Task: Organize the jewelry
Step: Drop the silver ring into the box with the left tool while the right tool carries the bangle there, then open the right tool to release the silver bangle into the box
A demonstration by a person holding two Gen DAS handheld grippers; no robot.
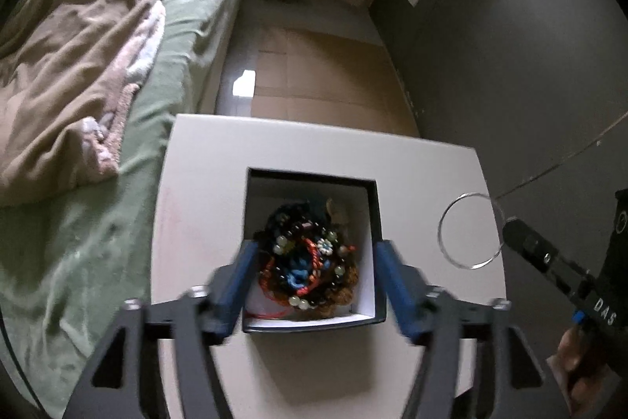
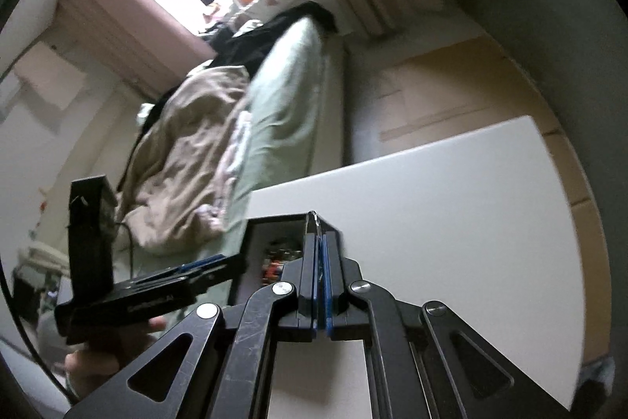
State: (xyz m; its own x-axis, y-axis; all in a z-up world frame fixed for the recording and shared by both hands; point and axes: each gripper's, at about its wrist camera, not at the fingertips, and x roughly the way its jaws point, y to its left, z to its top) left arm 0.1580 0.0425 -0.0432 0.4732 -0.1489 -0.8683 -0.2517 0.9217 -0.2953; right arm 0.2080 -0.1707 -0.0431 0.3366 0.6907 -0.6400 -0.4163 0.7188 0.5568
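A dark square box [image 1: 375, 207] with a white lining sits on the white table [image 1: 204, 152]. It holds a tangled pile of beaded bracelets [image 1: 310, 262] in black, red, blue and brown. My left gripper [image 1: 314, 254] is open, its blue fingers on either side of the box's near half. My right gripper [image 2: 320, 242] is shut on a thin clear bangle [image 1: 469, 230], held edge-on above the table right of the box. In the right wrist view only the bangle's rim [image 2: 314, 220] shows between the pads, with the box [image 2: 274, 246] just behind.
A bed [image 1: 98, 222] with a green sheet and a beige blanket [image 1: 74, 65] runs along the table's left side. A dark wall [image 1: 510, 46] stands to the right. Tan floor [image 1: 322, 77] lies beyond the table's far edge.
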